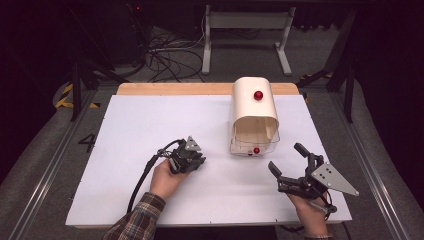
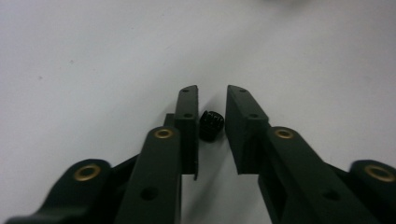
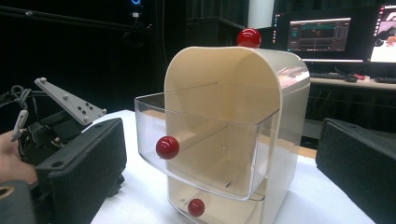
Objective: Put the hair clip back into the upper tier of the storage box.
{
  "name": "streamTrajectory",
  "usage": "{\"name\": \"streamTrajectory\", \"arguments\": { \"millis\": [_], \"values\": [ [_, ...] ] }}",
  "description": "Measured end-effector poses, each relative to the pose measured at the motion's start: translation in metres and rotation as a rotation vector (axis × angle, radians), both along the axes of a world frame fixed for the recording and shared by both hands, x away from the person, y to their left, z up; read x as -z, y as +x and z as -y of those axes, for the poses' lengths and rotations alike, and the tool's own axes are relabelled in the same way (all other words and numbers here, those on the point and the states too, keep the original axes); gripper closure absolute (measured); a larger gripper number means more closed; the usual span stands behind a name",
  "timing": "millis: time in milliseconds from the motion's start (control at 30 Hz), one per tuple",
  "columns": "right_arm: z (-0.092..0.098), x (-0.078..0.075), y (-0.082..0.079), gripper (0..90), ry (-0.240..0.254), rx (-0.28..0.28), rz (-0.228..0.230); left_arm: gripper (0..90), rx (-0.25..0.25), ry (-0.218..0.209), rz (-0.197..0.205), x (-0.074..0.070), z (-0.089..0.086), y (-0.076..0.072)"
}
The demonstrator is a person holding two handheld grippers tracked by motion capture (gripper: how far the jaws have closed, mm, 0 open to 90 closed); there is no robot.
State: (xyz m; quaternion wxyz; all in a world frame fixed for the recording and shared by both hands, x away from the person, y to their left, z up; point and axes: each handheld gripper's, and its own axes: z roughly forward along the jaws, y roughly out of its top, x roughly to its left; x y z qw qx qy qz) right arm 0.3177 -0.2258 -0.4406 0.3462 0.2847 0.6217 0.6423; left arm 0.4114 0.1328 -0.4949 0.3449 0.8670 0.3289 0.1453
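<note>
A small black knurled piece (image 2: 211, 125) lies on the white table sheet (image 2: 93, 56). My left gripper (image 2: 212, 91) points down at it, its jaws shut on the piece from both sides. In the high view this left gripper (image 1: 191, 161) sits left of centre, held by a hand with a plaid sleeve. My right gripper (image 1: 286, 158) is at the front right, open wide and empty, facing a cream drawer cabinet (image 1: 252, 107). In the right gripper view the cabinet's clear upper drawer (image 3: 210, 154) with a red knob (image 3: 167, 147) stands pulled out between the jaws of the right gripper (image 3: 215, 144).
The cabinet has a red knob on top (image 1: 258, 95) and a lower drawer with a red knob (image 3: 196, 206). A wooden strip (image 1: 170, 89) edges the table's far side. Cables and a desk frame (image 1: 245, 35) are on the floor beyond. Monitors (image 3: 322, 35) glow behind the cabinet.
</note>
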Motion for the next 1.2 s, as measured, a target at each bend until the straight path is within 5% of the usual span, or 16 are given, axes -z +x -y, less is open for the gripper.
{"name": "streamTrajectory", "arguments": {
  "millis": [433,833,1200],
  "values": [
    [0.0,0.0,0.0,2.8,-0.005,0.002,0.001,79.9,0.003,0.005,0.02,-0.002,0.001,-0.002],
    [0.0,0.001,0.001,2.8,-0.009,0.001,-0.001,79.9,0.016,-0.022,0.073,-0.02,0.002,-0.009],
    [-0.002,0.003,0.001,2.7,-0.014,-0.001,-0.009,79.9,0.024,-0.119,0.136,-0.039,0.0,-0.02]
  ]
}}
